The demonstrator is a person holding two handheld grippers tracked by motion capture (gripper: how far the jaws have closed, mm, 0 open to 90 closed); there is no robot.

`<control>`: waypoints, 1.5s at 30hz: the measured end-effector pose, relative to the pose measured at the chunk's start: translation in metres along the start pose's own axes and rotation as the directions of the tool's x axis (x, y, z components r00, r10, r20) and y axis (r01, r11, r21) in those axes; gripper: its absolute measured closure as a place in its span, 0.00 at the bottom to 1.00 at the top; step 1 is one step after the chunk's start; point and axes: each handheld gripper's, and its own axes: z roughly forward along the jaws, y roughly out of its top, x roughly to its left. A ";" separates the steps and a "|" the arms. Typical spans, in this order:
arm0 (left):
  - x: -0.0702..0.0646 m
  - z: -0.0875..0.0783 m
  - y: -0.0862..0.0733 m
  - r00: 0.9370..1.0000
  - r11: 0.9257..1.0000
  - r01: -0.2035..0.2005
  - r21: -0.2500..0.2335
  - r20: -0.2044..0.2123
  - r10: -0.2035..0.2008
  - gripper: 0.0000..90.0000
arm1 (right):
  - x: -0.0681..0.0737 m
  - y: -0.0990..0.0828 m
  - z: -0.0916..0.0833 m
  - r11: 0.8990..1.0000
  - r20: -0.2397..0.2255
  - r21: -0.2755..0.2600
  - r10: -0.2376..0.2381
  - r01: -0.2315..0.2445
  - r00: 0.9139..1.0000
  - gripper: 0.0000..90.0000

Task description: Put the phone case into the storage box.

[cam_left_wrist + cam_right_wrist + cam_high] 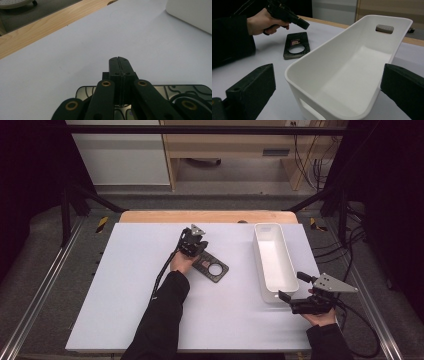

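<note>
A flat black plate with a round hole lies on the white table, near the middle. My left gripper hovers over the plate's far left end, jaws pressed together with nothing between them. In the left gripper view the shut tips point past the plate toward the table. A long white bin stands to the right. My right gripper is open at the bin's near end. In the right gripper view its jaws stand either side of the bin without touching it.
A wooden strip borders the table's far edge. The bin is empty and has a handle slot in its far wall. The right gripper view also shows the left hand with its gripper above the plate. Metal frame rails run along both sides.
</note>
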 end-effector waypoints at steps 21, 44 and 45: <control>0.008 0.022 -0.010 0.999 0.999 0.016 0.048 -0.050 -0.014 0.99 | 0.001 0.000 0.001 1.000 -0.003 0.000 0.001 -0.001 1.000 0.00; 0.009 0.016 -0.012 0.998 0.995 0.019 0.102 -0.063 -0.012 0.99 | 0.000 0.000 0.000 1.000 -0.003 -0.001 0.001 -0.001 1.000 0.00; 0.009 0.015 -0.012 0.998 0.994 0.018 0.107 -0.063 -0.011 0.99 | 0.000 0.000 0.000 1.000 -0.003 -0.001 0.002 -0.002 1.000 0.00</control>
